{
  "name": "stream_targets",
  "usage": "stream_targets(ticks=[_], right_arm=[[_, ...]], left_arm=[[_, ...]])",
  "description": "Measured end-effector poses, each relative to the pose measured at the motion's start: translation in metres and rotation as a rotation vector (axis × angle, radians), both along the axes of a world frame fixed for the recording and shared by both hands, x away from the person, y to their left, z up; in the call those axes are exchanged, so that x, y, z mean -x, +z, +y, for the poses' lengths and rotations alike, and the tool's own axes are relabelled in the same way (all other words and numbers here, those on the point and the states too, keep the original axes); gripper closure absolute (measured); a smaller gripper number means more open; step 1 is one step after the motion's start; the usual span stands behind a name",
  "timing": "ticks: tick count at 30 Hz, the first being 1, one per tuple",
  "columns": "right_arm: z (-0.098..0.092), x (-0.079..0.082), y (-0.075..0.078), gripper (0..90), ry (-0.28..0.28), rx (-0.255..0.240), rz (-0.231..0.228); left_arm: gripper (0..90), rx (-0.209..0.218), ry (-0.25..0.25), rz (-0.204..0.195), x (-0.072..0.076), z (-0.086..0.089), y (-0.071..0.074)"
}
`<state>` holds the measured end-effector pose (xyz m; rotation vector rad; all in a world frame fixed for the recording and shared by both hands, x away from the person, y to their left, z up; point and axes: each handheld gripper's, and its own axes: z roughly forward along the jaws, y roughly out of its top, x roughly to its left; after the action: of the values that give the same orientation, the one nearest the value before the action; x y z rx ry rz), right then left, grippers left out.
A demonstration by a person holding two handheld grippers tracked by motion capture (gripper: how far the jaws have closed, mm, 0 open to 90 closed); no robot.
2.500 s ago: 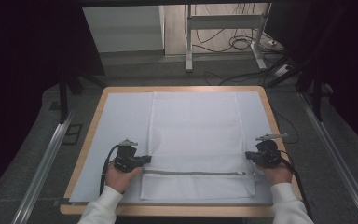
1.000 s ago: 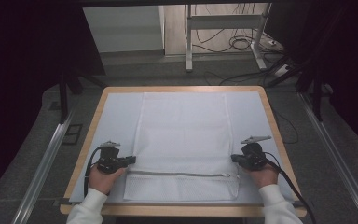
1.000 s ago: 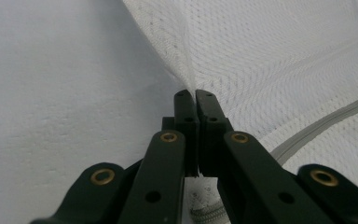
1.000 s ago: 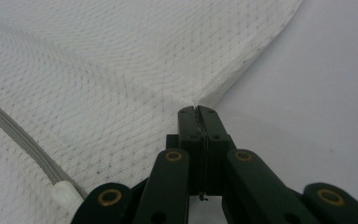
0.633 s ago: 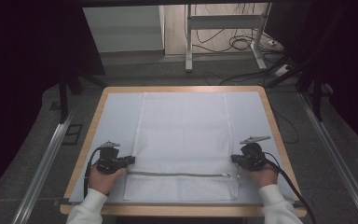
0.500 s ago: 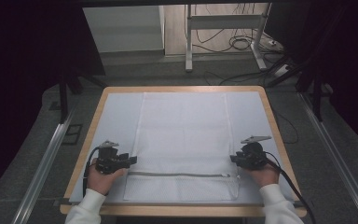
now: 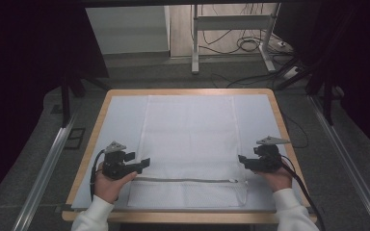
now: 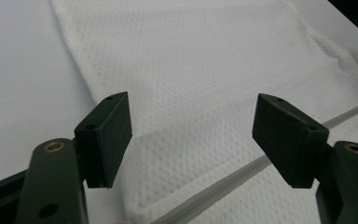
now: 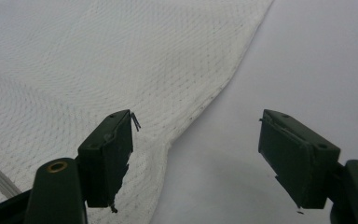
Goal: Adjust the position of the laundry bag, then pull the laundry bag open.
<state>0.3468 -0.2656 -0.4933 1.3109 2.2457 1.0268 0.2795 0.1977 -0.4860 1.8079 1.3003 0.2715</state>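
While your left gripper (image 7: 146,162) hangs just above the near left corner of the white mesh bag (image 7: 189,139), its jaws have just been opening and now stand spread wide with nothing between them; the left gripper view shows only mesh and the zipper (image 8: 223,185) lying below the gap. Your right gripper (image 7: 241,159) matches it at the near right corner: its jaws have just been opening too, nothing is pinched, and the right gripper view has the bag's side edge (image 9: 214,98) running loose beneath them onto the pale mat (image 9: 317,60).

Outward from the tools, the bag lies flat down the middle of the mat on the wooden-rimmed table (image 7: 275,107), its far end near the far rim, its zipper (image 7: 188,180) running left to right between your hands, and a short flap of mesh nearer to you than the zipper.

By my reading, the spreading and laying down is done: the bag looks smooth and squared, and both corners are released. What remains, if anything, is clearing your hands away or a fresh grip for a fold; the pictures don't settle which.

Compared with a second ago, the grippers were low on the two corners; now the left one sits higher and a little farther in, while the bag itself has not shifted.
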Motion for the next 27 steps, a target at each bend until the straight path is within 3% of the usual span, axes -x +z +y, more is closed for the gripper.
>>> stream_targets(ticks=[9,27], right_arm=[[-0.003,0.001,0.002,25.1,-0.022,0.001,-0.004],[-0.004,0.013,0.004,25.2,-0.016,-0.001,-0.022]], left_arm=[[29.1,-0.001,-0.055,-0.009,0.001,-0.026,0.007],[30.0,0.015,-0.192,0.02,-0.005,-0.083,0.012]])
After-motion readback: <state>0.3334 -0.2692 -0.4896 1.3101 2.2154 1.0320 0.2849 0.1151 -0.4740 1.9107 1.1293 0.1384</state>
